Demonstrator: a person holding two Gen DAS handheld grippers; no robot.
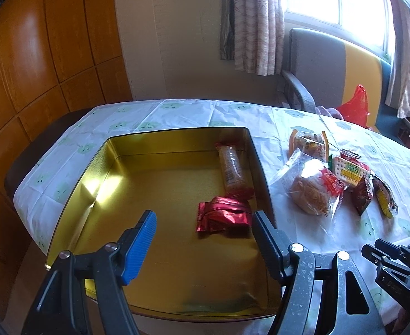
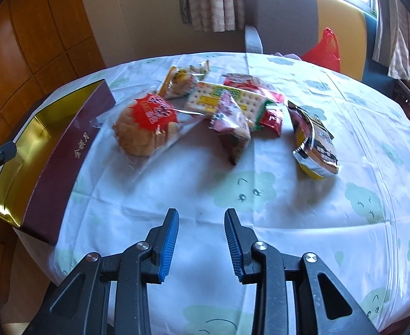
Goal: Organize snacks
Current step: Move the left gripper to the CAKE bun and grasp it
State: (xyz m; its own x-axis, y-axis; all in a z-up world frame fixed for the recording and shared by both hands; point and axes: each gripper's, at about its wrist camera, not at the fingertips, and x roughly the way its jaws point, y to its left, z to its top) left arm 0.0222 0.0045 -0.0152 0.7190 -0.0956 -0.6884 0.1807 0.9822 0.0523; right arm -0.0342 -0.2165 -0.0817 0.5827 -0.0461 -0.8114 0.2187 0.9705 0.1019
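A gold-lined box (image 1: 137,184) with maroon outer walls (image 2: 62,150) stands on the table's left. Inside lie a red foil packet (image 1: 223,217) and a long wrapped bar (image 1: 231,167). My left gripper (image 1: 205,217) is open and empty above the box, the red packet just beyond its fingertips. To the box's right is a heap of snacks: a wrapped cake (image 2: 146,128), a cracker pack (image 2: 224,99), a dark packet (image 2: 232,134) and a yellow-black packet (image 2: 315,142). My right gripper (image 2: 201,213) is open and empty above bare tablecloth, short of the heap.
The round table has a white cloth with green cloud prints (image 2: 288,209). A grey and yellow chair (image 2: 302,14) stands behind it with a red plastic bag (image 2: 323,48). A wooden cabinet (image 1: 37,55) is on the left. The right gripper shows in the left wrist view (image 1: 395,262).
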